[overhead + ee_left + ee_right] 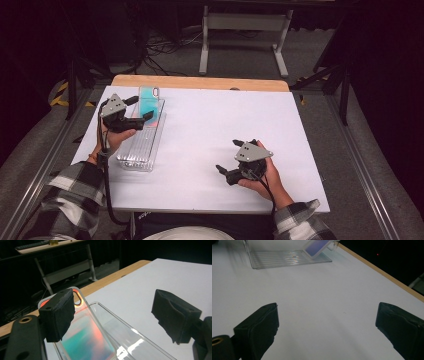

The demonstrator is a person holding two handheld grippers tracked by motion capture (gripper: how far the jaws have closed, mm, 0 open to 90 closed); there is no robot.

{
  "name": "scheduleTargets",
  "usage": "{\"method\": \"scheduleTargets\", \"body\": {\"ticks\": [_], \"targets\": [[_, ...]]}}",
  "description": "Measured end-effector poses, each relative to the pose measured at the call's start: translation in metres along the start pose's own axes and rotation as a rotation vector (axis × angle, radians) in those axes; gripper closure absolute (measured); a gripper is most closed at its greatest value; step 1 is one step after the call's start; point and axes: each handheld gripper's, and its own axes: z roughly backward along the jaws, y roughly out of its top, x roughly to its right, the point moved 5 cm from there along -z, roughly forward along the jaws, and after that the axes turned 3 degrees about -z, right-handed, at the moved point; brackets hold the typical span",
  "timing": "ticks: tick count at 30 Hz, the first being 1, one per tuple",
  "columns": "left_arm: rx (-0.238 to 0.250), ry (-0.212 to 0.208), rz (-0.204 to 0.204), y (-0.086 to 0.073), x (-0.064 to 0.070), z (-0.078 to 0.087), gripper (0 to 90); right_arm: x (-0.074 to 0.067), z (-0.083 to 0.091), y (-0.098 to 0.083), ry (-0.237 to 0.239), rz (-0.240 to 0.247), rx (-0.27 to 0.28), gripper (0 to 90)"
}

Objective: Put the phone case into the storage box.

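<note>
Phone case (148, 103) leans on the clear tray (141, 145) near the desk's far-left corner. Left gripper (141, 108) fingers released around it; right gripper (231, 156) open, empty. Case looks light, slick, flexible, so pinch the long edges.

We note a grey carpeted floor (240, 55), a white-legged bench (245, 22) at twelve o'clock, loose cables (165, 47) and dark surroundings.

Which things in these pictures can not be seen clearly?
- Phone case: left gripper view, near end cut off by the bottom edge, a corner hidden behind the left claw.
- Clear tray: high view, its left wall hidden by the hand.
- Right claw: right gripper view, jaw bases cut off by the edges.
</note>
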Motion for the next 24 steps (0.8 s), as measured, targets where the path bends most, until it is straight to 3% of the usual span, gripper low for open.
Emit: {"method": "scheduleTargets", "body": {"ticks": [14, 24], "targets": [[-0.012, 0.021, -0.025, -0.0007, 0.0030, -0.0018, 4.1, -0.0003, 0.0002, 0.0003, 0.001, 0.001, 0.001, 5.1], [0.018, 0.022, -0.011, 0.0025, 0.0055, 0.0045, 2.4, -0.0005, 0.0021, 0.0017, -0.009, 0.007, 0.012, 5.1]]}}
